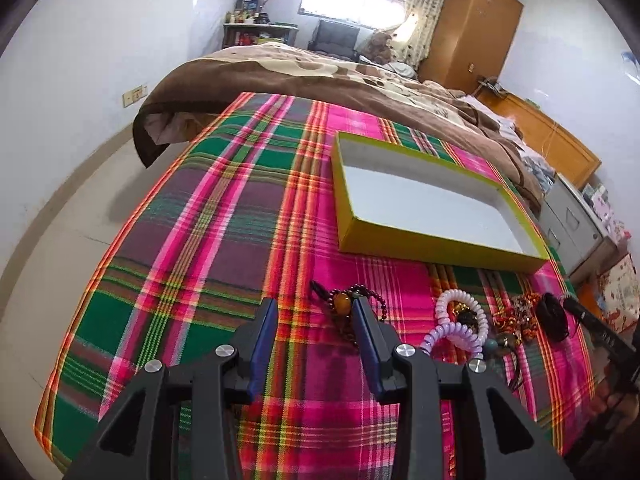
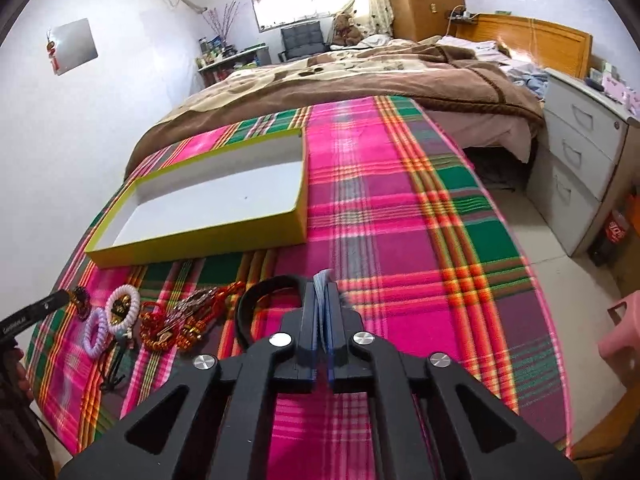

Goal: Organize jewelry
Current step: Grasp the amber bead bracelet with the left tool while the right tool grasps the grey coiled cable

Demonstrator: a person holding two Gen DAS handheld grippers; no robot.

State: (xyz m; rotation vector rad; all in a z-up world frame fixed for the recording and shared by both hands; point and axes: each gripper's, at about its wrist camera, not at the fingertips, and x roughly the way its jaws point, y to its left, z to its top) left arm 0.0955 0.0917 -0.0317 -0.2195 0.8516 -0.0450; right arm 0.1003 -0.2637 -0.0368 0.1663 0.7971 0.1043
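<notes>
My left gripper (image 1: 314, 312) stands open over the plaid cloth (image 1: 224, 216). Its right finger rests beside a dark beaded bracelet with an amber bead (image 1: 342, 301). Nothing lies between the pads. To the right lie white and lavender coil bands (image 1: 460, 308) and red-gold ornaments (image 1: 516, 318). My right gripper (image 2: 322, 284) is shut, with a pale strip showing between its pads. A black band (image 2: 256, 296) loops from its left fingertip. The yellow-green box (image 2: 200, 240) with a white inside lies beyond the jewelry and holds nothing. The left gripper's tip (image 2: 60, 298) shows near the beaded bracelet (image 2: 80, 300).
A brown blanket (image 2: 360, 76) covers the bed behind the plaid cloth (image 2: 400, 240). Grey drawers (image 2: 580, 152) and a pink stool (image 2: 620, 332) stand to the right of the bed. The cloth's edge drops to the floor on the left (image 1: 60, 240).
</notes>
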